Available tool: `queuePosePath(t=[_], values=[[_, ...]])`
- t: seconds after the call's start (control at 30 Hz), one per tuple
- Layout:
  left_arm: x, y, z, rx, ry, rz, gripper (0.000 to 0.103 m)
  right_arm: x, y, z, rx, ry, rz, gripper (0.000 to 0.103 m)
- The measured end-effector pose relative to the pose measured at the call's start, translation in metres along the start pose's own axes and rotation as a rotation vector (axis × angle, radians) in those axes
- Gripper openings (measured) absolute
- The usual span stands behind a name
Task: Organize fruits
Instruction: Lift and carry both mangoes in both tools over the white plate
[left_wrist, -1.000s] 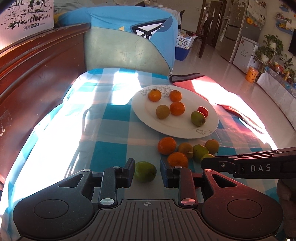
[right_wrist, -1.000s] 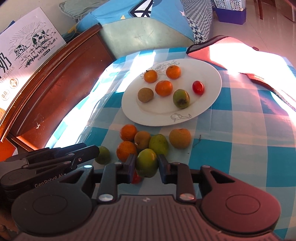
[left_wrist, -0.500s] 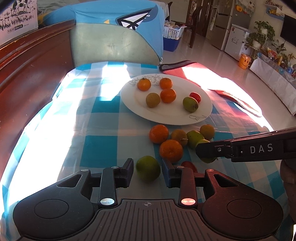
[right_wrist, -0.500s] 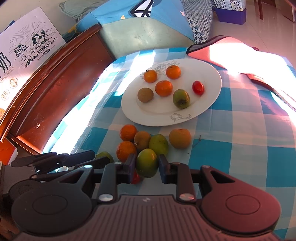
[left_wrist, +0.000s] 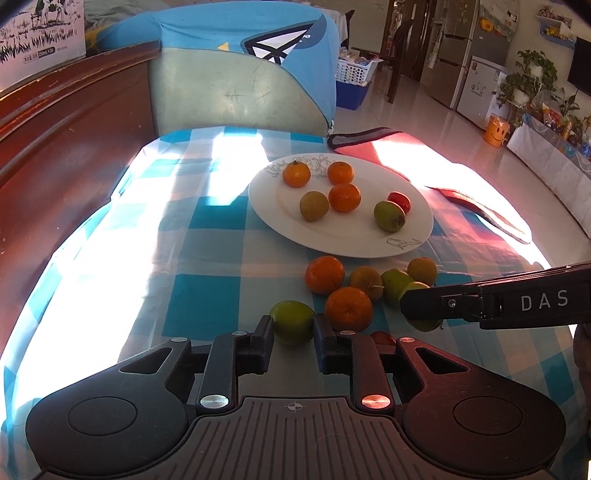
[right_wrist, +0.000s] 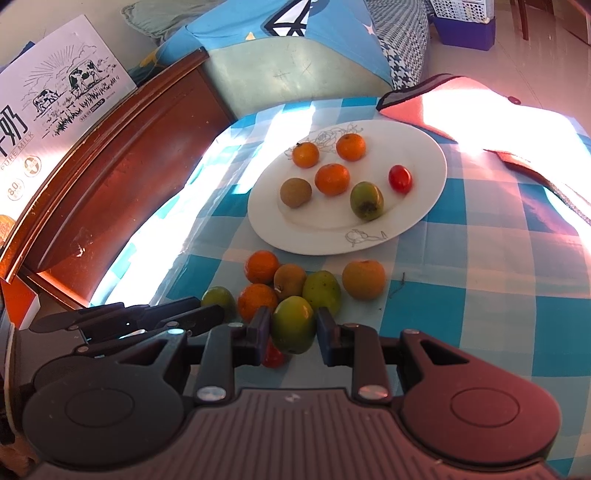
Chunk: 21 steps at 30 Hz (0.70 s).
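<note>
My left gripper (left_wrist: 293, 326) has just been closing, and its pads now press both sides of a green fruit (left_wrist: 293, 321) that sits on the checked cloth on the near side of the white plate (left_wrist: 280, 221), at the left edge of the loose pile. My right gripper (right_wrist: 293, 326) is clamped on another green fruit (right_wrist: 293, 325) at the near edge of that same pile, with a small red fruit (right_wrist: 273, 356) tucked just under its left finger.

To do this step well, I judge I should lift each fruit straight up before I carry it toward the plate, because an orange (left_wrist: 349, 308) sits just beside my left catch and would roll if I dragged sideways. The grip should stay gentle; these fruits are round and could squirt out of flat pads. The plate already holds six pieces, so I would aim for the bare near part of it.

Both grippers point down toward the cloth at a steep slant, side by side, the right one crossing the left camera's view just beyond my left fingers.
</note>
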<state>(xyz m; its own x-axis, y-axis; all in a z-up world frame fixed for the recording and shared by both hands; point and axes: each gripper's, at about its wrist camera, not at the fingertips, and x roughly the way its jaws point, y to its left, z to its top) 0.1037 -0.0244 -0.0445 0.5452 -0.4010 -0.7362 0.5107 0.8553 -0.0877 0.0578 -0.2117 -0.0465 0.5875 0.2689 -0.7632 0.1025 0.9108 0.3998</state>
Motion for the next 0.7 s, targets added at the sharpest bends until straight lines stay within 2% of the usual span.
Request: queuePosePath(t=[0.27, 0.53, 0.7], values=[[0.009, 0.002, 0.002, -0.007, -0.002, 0.006, 0.027, -0.002, -0.003, 0.008, -0.009, 0.031, 0.017, 0.027], [0.014, -0.001, 0.004, -0.005, -0.036, 0.004, 0.025, 0.001, -0.003, 0.024, -0.090, 0.062, 0.004, 0.027], [0.015, -0.004, 0.004, 0.007, -0.049, 0.012, 0.025, 0.005, -0.008, 0.032, -0.090, 0.069, 0.005, 0.027]])
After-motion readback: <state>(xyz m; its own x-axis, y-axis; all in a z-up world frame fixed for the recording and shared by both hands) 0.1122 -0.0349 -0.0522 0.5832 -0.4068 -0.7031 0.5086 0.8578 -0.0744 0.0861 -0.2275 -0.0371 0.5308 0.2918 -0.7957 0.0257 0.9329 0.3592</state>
